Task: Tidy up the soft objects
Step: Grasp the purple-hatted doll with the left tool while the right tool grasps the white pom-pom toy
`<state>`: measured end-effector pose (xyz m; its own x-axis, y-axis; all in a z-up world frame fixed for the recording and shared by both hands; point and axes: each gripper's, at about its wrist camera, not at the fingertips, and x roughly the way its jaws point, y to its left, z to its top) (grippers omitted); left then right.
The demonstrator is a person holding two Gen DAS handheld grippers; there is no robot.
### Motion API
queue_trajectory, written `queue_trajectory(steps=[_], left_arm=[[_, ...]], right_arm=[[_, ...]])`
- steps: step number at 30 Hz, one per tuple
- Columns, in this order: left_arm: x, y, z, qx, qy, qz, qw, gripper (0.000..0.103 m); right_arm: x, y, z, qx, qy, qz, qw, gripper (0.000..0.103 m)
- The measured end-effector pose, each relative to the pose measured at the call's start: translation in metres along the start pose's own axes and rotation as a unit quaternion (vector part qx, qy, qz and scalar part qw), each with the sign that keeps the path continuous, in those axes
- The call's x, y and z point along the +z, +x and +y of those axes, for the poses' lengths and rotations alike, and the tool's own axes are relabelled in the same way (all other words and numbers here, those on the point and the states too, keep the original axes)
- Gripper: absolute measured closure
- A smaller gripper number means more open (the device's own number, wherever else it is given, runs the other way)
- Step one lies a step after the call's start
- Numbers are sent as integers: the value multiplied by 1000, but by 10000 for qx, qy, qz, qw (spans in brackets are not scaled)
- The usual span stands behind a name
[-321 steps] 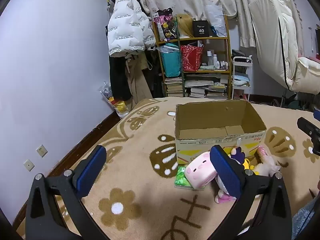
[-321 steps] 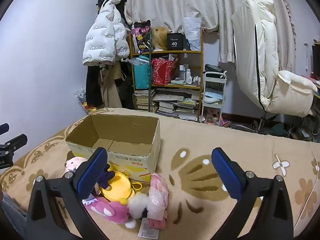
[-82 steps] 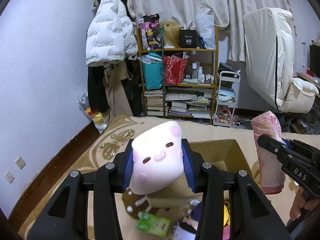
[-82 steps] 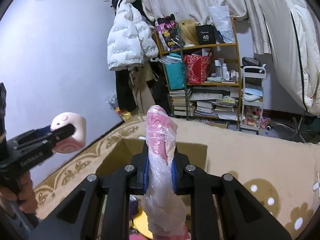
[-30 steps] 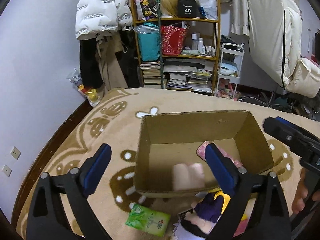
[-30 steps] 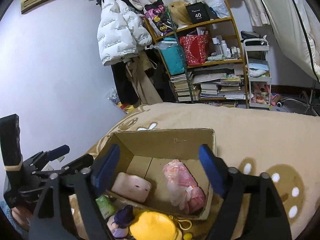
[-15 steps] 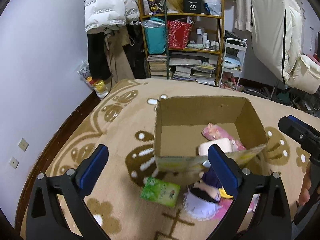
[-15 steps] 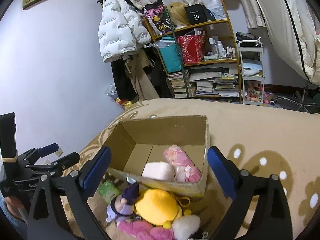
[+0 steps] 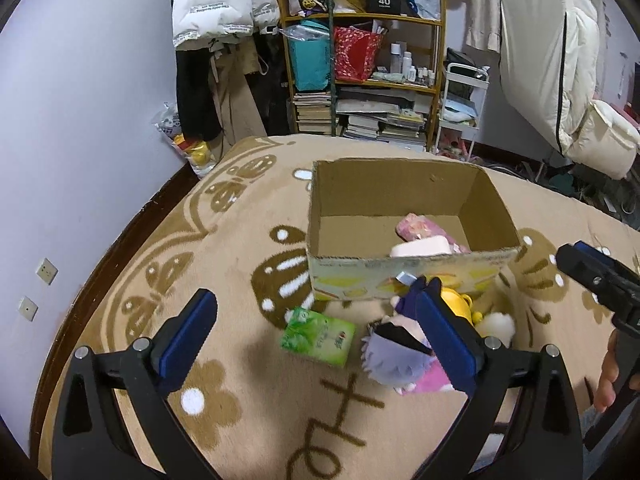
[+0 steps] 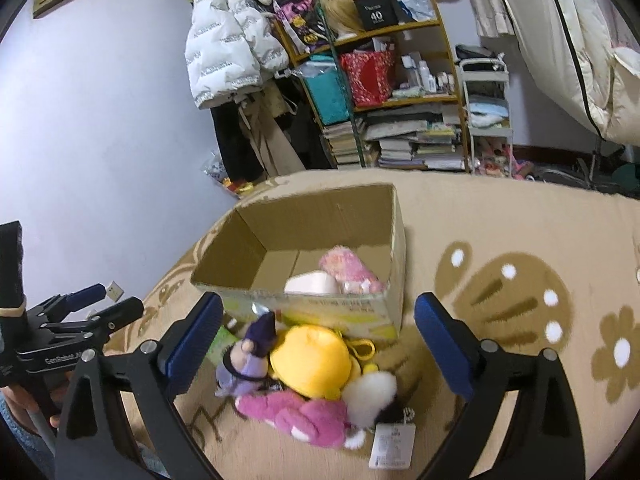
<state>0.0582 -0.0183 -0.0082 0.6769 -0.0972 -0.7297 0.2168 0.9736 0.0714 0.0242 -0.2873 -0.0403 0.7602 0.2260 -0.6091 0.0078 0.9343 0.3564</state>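
Note:
An open cardboard box (image 9: 412, 270) (image 10: 312, 308) stands on the patterned carpet. Inside it a pale pink pig cushion (image 9: 420, 246) (image 10: 312, 284) lies against a pink wrapped plush roll (image 9: 420, 226) (image 10: 348, 266). In front of the box sit a purple-haired doll (image 9: 396, 354) (image 10: 248, 364), a yellow plush (image 10: 312, 360), a pink plush (image 10: 296, 416) and a green packet (image 9: 318, 334). My left gripper (image 9: 313, 296) is open and empty above the packet and doll. My right gripper (image 10: 318, 300) is open and empty over the toy pile.
A bookshelf (image 9: 360, 80) with bags and books, hanging coats (image 10: 228, 52) and a white trolley (image 9: 460, 108) line the far wall. A wall with sockets (image 9: 46, 272) runs along the left. A cream chair (image 9: 560, 72) stands at the right. A hand (image 9: 608, 372) holds the right gripper.
Both grippers have drawn back from over the box towards the near side, so the toys in front of it now show. The pig cushion has settled beside the pink roll.

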Motion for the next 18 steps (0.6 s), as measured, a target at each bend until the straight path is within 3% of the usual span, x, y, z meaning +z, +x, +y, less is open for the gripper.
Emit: queue_trajectory(steps=[11, 18], left_arm=[[-7, 6, -14, -52, 327, 160, 9993, 4], [-10, 20, -24, -290, 386, 352, 9982, 4]], right_arm=[[-19, 12, -10, -231, 117, 428, 9987, 2], [-25, 29, -18, -337, 261, 728, 9964, 2]])
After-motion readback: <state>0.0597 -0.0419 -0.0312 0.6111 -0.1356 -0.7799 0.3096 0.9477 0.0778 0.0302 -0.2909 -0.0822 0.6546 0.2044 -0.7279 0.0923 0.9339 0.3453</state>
